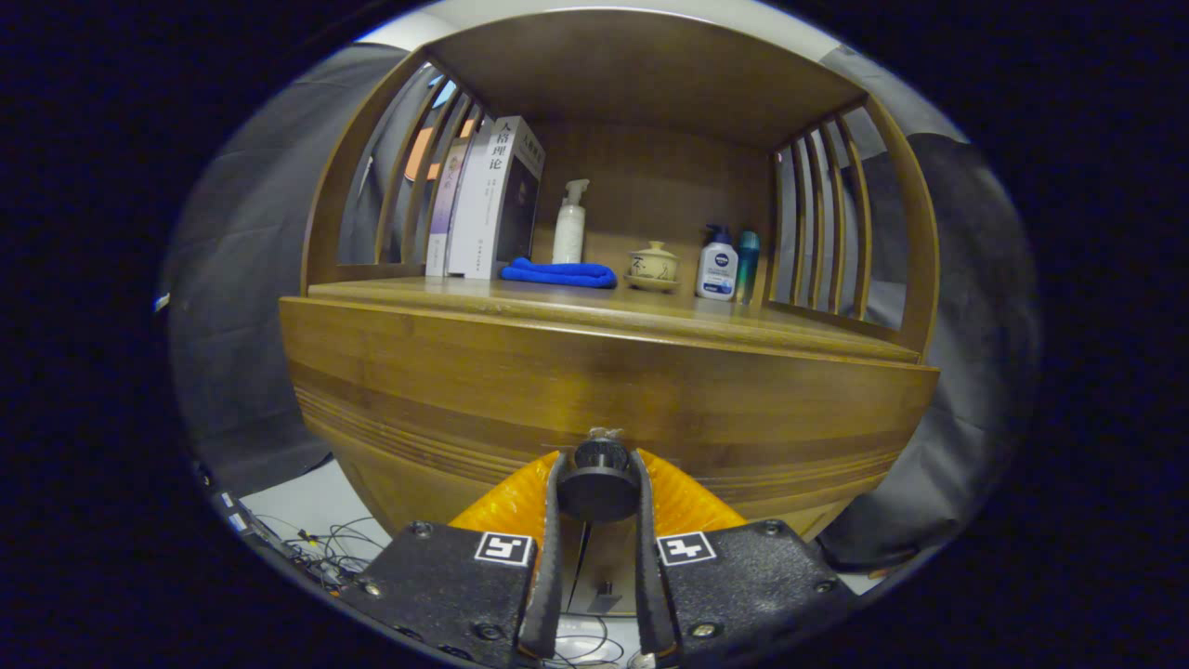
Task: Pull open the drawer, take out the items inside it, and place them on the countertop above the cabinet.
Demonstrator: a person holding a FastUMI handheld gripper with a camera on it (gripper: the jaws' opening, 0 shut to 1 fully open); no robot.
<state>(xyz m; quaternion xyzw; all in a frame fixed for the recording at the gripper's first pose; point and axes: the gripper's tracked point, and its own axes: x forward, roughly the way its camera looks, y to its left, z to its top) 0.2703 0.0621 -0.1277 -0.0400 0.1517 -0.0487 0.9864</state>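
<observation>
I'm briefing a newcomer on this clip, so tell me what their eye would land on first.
First, the dark round drawer knob, clamped between the two fingers of the gripper at the front of the wooden cabinet. Next, the countertop above, where upright books, a folded blue cloth, a white pump bottle, a lidded ceramic cup and two small bottles stand in a row.

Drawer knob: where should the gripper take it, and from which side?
Grip the knob on its round disc head, one finger on each flank, coming straight at the drawer front. The head is wider than the neck behind it, so the fingers can hook behind it when pulling. The gripper is already placed so, both fingers pressed on the head's sides.
</observation>
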